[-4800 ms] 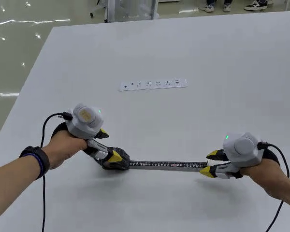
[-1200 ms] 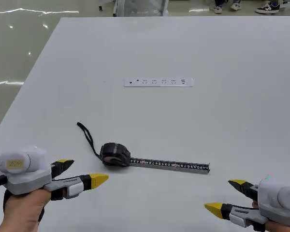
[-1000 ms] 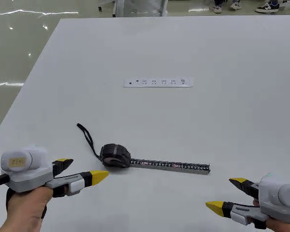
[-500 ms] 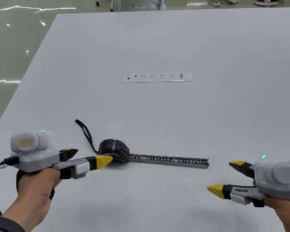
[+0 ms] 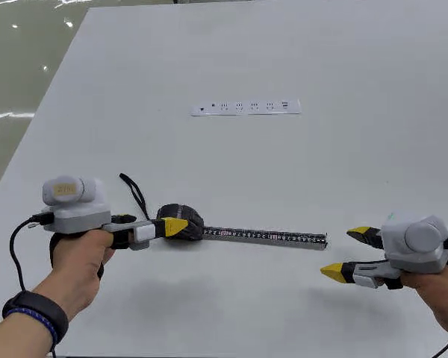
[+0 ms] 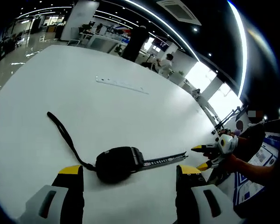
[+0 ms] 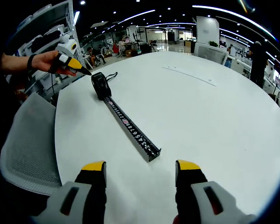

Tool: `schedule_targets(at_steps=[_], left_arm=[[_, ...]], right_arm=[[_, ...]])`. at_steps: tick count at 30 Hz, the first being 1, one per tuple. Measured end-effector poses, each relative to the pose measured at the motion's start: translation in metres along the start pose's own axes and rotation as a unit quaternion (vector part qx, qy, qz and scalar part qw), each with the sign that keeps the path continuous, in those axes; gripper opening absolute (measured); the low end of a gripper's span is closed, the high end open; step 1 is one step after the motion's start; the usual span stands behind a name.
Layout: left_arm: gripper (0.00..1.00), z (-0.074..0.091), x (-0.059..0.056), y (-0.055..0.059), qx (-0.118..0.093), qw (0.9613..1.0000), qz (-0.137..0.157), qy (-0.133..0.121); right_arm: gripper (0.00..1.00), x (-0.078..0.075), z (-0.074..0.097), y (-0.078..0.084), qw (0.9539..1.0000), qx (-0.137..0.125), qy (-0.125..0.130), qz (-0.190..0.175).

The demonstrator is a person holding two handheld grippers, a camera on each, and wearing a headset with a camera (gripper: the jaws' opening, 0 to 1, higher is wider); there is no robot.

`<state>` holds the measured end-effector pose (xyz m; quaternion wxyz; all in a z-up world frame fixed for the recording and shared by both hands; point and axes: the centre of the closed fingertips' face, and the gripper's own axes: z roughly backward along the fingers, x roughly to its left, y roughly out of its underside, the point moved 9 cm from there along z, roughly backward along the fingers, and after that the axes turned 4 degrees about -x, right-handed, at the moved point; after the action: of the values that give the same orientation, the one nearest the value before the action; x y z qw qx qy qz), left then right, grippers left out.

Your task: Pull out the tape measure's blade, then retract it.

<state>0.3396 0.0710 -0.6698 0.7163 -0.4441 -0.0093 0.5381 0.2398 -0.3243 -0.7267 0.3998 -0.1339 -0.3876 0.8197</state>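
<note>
Tape measure point(image 5: 209, 227) on a smooth white table point(image 5: 343, 89), blade out.
Its rounded black case point(image 6: 116, 163) lies near the front edge, with the thin marked blade point(image 5: 265, 237) stretched flat rightward. The left gripper point(image 6: 129, 171), held level, has its yellow-tipped jaws spread wide at the case, gripping nothing. The right gripper point(image 7: 141, 165), equally wide and empty, faces the blade's tip.

open-plan office hall: strip lights point(image 7: 135, 16) high ahead of the right claw point(image 7: 141, 165), mesh chair point(image 7: 25, 140) to its left.

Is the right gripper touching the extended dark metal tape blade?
Apart: the right gripper view shows white table between the open right gripper and the blade end.
</note>
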Motion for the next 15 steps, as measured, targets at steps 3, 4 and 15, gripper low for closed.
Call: schedule_targets(at_steps=[3,4,15], left_arm=[[0.78,-0.005,-0.001,-0.003,0.006,0.9999,0.011,-0.004],[0.78,-0.007,-0.001,-0.004,0.01,0.9998,0.014,-0.007],[0.75,-0.015,0.001,-0.006,0.029,0.9985,0.04,-0.023]], right_arm=[[0.59,-0.005,-0.006,-0.002,0.9998,0.012,-0.006,0.018],[0.58,-0.008,-0.009,-0.002,0.9996,0.014,-0.009,0.021],[0.53,-0.016,-0.025,-0.009,0.996,0.044,-0.033,0.071]])
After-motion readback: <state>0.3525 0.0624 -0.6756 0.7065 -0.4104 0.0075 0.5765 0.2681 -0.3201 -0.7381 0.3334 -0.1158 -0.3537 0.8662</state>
